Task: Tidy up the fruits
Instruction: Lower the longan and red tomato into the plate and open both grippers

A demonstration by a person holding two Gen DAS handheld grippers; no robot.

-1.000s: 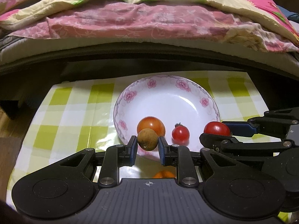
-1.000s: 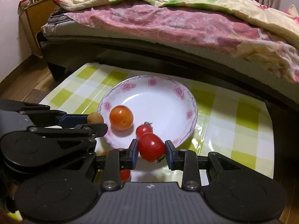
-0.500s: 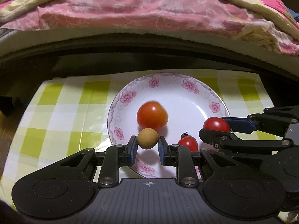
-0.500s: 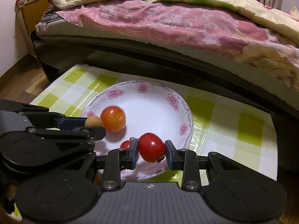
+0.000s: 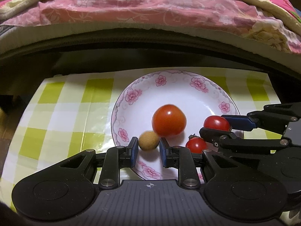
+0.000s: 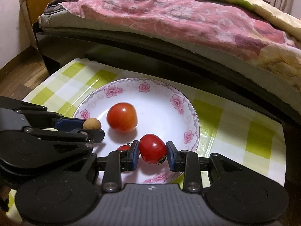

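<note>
A white plate with pink flowers lies on a checked cloth. On it sit a large orange-red tomato and a small cherry tomato. My left gripper holds a small round brown fruit low over the plate's near left part. Its jaws are opening slightly, with the fruit still between the pads. My right gripper is shut on a red tomato just above the plate's near right part.
The green and white checked cloth covers a low table. Right behind it runs a dark bed frame under a pink floral quilt. Wooden floor and a wooden cabinet lie to the left.
Both grippers have moved forward and down over the plate with their fruits. The large tomato and cherry tomato now sit nearer the fingertips. An orange fruit under the left gripper is out of sight.
</note>
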